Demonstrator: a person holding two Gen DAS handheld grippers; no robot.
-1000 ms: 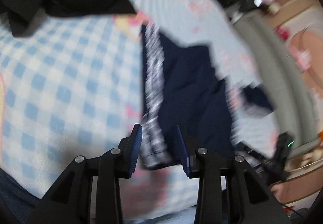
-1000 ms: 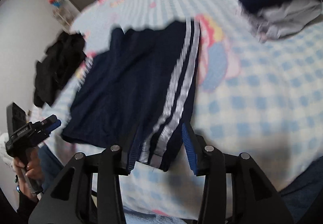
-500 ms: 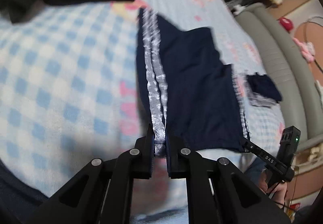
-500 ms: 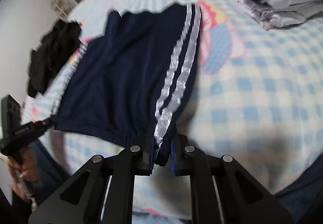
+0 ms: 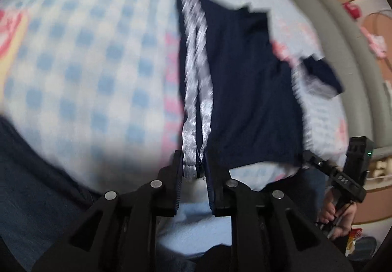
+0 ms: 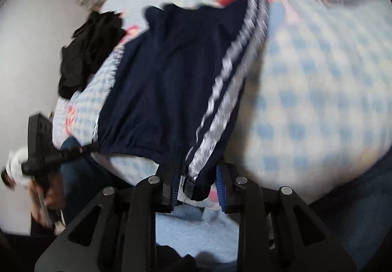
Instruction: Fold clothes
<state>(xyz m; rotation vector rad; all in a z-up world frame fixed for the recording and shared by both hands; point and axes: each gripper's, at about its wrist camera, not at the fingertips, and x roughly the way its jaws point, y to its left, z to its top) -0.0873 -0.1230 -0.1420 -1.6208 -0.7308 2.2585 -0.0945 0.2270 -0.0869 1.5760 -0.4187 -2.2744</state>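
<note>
Found the navy shorts (image 5: pixel 245 88) spread out on the checked blanket (image 5: pixel 85 63), near edge hanging a little off the bed. Had one striped corner pinched tight in the left gripper (image 5: pixel 193 169). Had the other striped corner sitting between the jaws of the right gripper (image 6: pixel 196 186), but could not tell whether squeezed or let go. Seemed best to keep both corners level, pull the edge straight and not too hard, and move both together so as to leave no wrinkles.
</note>
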